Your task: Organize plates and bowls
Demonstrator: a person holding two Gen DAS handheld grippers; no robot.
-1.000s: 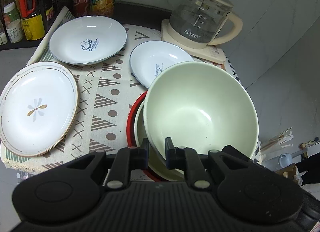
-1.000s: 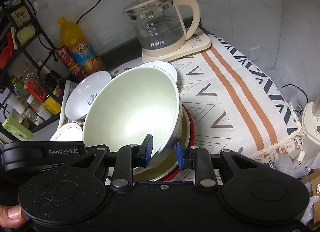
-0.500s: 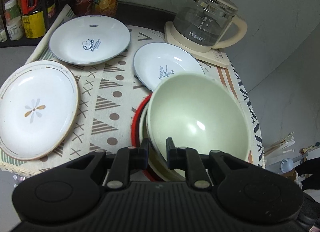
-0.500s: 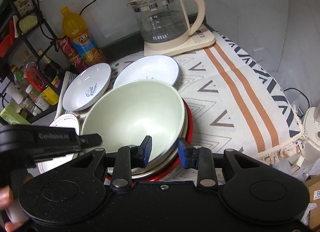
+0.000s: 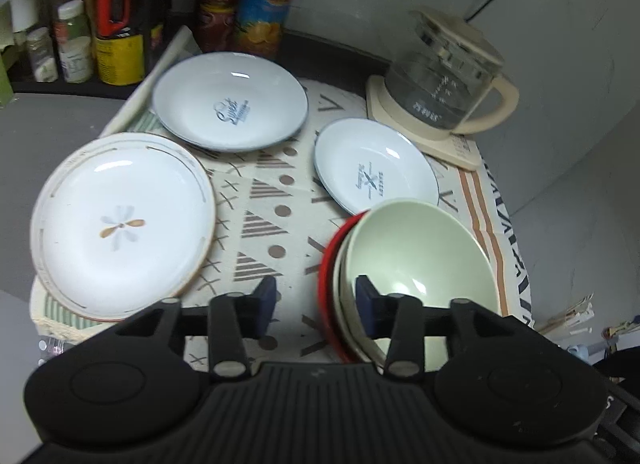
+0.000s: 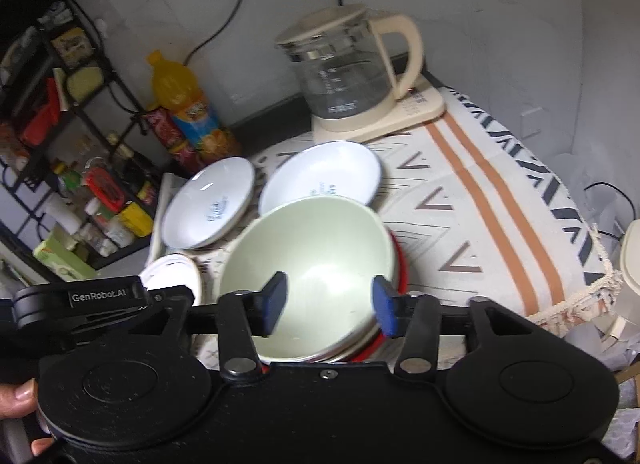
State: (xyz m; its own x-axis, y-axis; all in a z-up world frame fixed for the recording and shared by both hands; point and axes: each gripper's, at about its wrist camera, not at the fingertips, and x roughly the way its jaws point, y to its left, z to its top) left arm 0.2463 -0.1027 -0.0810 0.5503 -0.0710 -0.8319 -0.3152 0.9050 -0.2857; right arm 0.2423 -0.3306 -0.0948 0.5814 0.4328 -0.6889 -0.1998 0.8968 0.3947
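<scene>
Three plates [image 5: 122, 224], one three-bowl stack [image 5: 416, 260] at four o'clock.
Left tongs [image 5: 316, 300] and right tongs [image 6: 328, 300], earlier clamping the green bowl's rim, are opening, empty.

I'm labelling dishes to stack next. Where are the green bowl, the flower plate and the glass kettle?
green bowl [image 5: 416, 260]: left wrist view, inner wall.
flower plate [image 5: 120, 224]: left wrist view, centre, on the flower.
glass kettle [image 6: 344, 72]: right wrist view, glass body.

The near rim of the green bowl [image 5: 416, 260] is hidden behind the left hand-held gripper [image 5: 316, 300]. The bowls nested beneath it [image 5: 340, 276] are seen only as edges. Labels on the shelf bottles [image 5: 72, 44] are blurred beyond reading.
</scene>
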